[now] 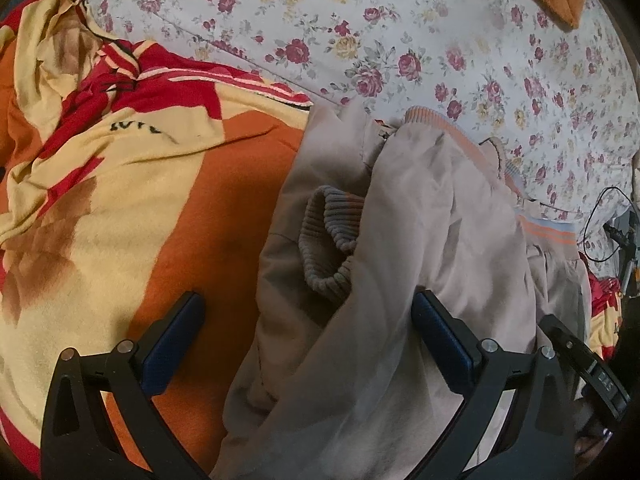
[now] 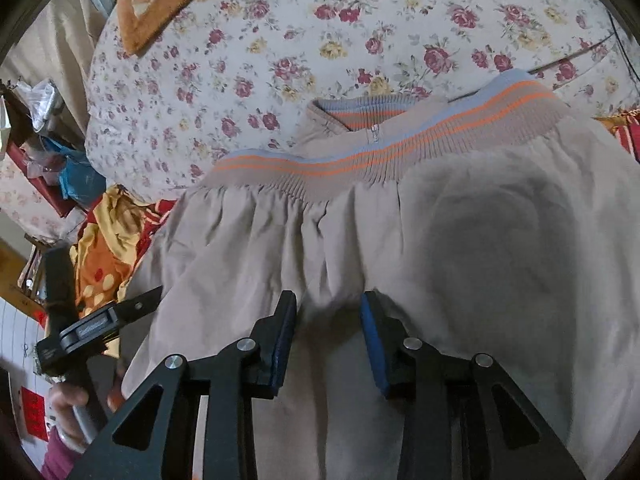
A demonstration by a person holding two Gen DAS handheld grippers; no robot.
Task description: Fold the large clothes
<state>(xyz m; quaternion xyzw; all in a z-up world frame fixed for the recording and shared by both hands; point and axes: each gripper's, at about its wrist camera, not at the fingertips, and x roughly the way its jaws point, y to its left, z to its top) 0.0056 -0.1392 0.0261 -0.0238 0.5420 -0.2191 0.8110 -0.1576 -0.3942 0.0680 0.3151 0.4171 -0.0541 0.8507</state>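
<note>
While the beige jacket (image 1: 400, 240) lies rumpled across the bed, my left gripper (image 1: 308, 320) hangs over it with its jaws spread wide, one blue pad over the orange, yellow and red blanket (image 1: 120, 200), the other on the jacket's cloth. A ribbed cuff (image 1: 328, 240) sits bunched between them. My right gripper (image 2: 328, 320) hovers over the jacket's body (image 2: 440, 260), its jaws partly apart with cloth showing in the gap; I cannot tell if they touch it. The striped ribbed hem (image 2: 360, 156) lies ahead, against the floral sheet (image 2: 280, 40).
</note>
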